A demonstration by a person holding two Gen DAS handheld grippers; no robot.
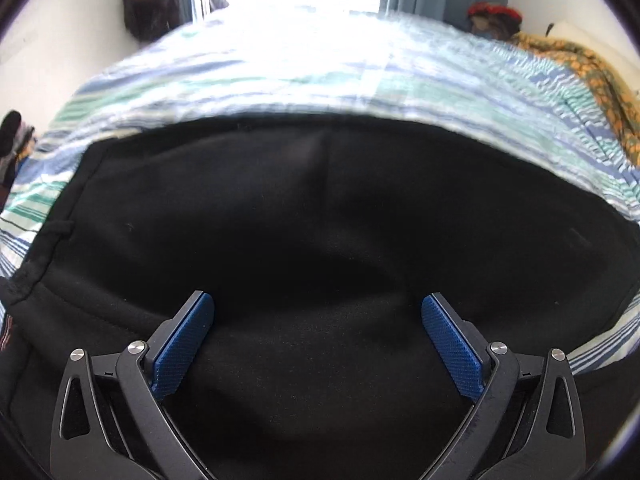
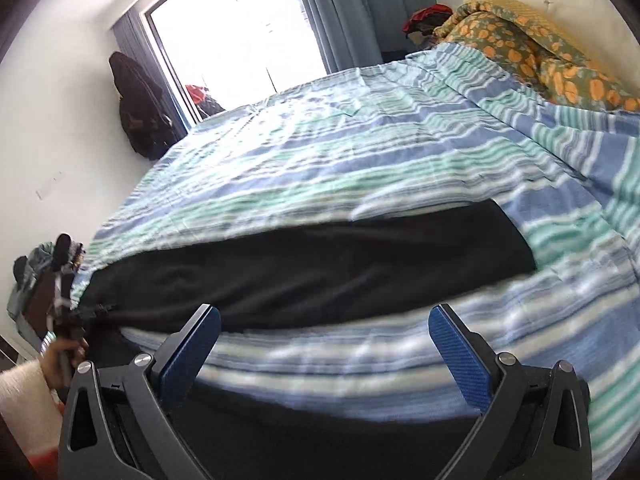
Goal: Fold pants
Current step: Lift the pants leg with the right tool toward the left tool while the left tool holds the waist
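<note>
Pants (image 2: 304, 276) lie flat on bed (image 2: 360, 152), a long black strip from 9 to 3 o'clock, apparently legs stacked. Left gripper (image 1: 318, 334) wide open, empty, over fabric. Right gripper (image 2: 324, 346) wide open, empty, near the edge. Crosswise folds remain.

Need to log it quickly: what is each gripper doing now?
Left gripper: open, empty, over the black pants.
Right gripper: open, empty.

Your black pants (image 2: 304, 268) on the bed

They lie flat, stretched lengthwise along the bed's (image 2: 360, 152) near edge.
</note>
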